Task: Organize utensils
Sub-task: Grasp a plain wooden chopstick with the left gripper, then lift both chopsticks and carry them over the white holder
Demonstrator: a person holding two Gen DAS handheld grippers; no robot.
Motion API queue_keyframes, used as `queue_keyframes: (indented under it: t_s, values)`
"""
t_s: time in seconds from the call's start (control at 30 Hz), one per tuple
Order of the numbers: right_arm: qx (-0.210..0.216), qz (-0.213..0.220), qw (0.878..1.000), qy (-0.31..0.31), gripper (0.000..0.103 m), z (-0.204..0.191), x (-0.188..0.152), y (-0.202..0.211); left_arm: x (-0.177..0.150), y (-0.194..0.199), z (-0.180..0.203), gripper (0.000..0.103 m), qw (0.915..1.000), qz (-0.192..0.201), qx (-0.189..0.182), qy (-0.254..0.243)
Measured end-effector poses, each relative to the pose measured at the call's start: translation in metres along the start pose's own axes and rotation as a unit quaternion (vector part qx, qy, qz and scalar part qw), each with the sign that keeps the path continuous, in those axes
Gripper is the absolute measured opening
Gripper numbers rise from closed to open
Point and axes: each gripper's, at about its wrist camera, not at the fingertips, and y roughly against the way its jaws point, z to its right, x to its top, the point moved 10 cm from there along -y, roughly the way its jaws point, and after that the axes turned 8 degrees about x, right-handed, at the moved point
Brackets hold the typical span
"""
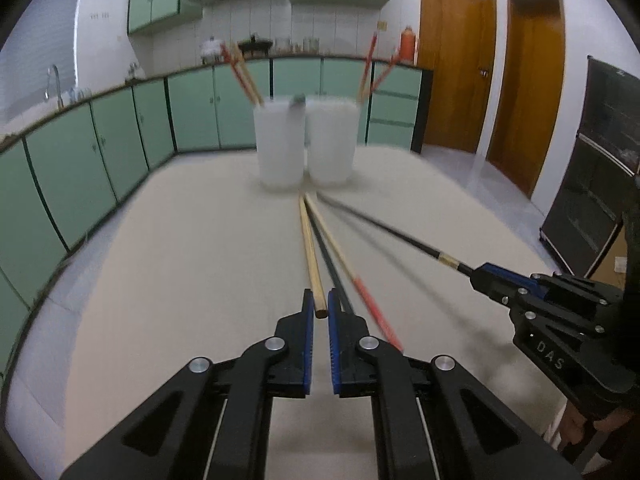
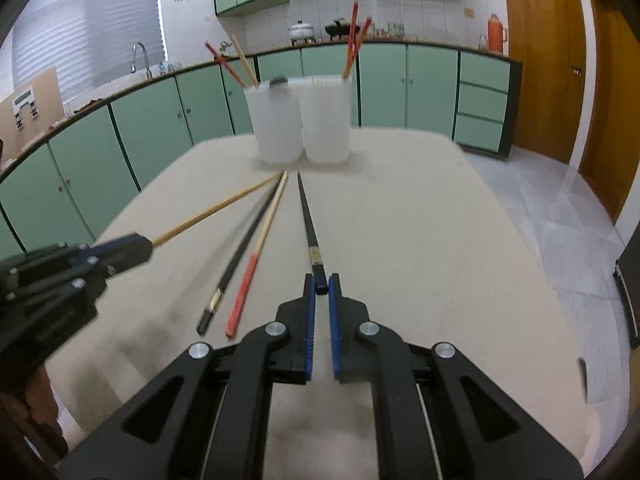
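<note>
1. Left wrist view: left gripper point(image 1: 320, 309), jaws narrowed onto the butt end of a plain wooden chopstick point(image 1: 307, 248), which points at two white holders point(image 1: 306, 144) on the beige table point(image 1: 168, 264).
2. Beside it: a black chopstick point(image 1: 326, 252) and a red-handled chopstick point(image 1: 348, 268), lying on the table.
3. Right wrist view: right gripper point(image 2: 321, 285), jaws pinching the end of a black chopstick with a gold band point(image 2: 309, 220).
4. Holders: upright, touching, each with chopsticks leaning inside.
</note>
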Motion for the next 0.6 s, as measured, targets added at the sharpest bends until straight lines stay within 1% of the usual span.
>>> queue_keyframes:
  t_s: [0.17,0.27,0.4,0.6]
  values:
    - [0.002,0.031,0.999,0.025,0.006,-0.002,0.042,0.019,0.044,0.018,-0.008,0.007,0.999,0.044,-0.001,0.003]
    - [0.009,0.043,0.998,0.037,0.006,-0.005,0.069,0.028,0.069,0.021,-0.01,0.007,0.9978,0.066,0.002,-0.001]
    - [0.019,0.047,0.998,0.042,0.006,-0.006,0.101,0.03,0.098,0.017,-0.01,0.007,0.9964,0.084,0.002,-0.009]
    - [0.026,0.028,0.998,0.046,0.006,-0.002,0.151,0.021,0.138,0.008,-0.012,0.007,0.9953,0.096,-0.003,-0.012]
